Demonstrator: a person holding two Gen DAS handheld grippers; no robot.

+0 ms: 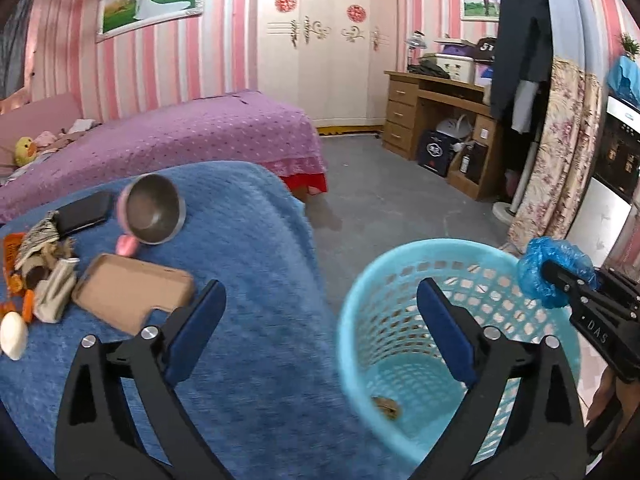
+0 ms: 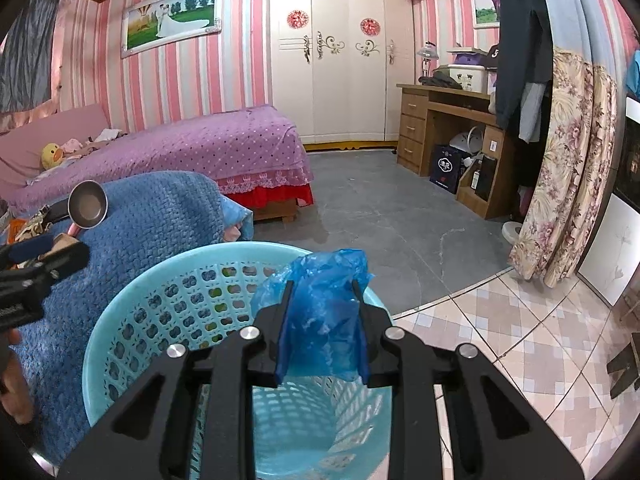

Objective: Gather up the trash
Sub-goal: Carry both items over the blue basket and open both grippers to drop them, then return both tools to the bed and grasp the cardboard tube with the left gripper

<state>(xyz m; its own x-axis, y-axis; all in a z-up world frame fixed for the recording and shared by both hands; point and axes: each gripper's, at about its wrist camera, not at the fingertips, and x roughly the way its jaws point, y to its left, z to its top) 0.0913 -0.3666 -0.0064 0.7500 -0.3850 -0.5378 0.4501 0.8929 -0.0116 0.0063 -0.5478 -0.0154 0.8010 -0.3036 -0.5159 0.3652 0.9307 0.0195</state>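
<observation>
The right gripper [image 2: 323, 326] is clamping a crumpled blue plastic bag [image 2: 326, 300] directly over the light blue basket [image 2: 132, 300], positioned for release into it. The left gripper [image 1: 320, 320] is angling downward beside the basket, jaws wide apart and empty. Remaining trash [image 1: 44, 264] is lying farther off on the blue blanket [image 1: 248, 240].

Both wrist views are evenly and fairly brightly lit by soft indoor light, with no hard shadows. The fisheye lenses bend the wardrobe [image 2: 340, 60] and striped walls into curves, and black vignette fills the corners. The left view is smeared: the blue blanket [image 1: 248, 264] and laundry basket [image 1: 360, 292] look blurred. The right view is sharper, with faint sheen on the floor tiles [image 2: 500, 344].
</observation>
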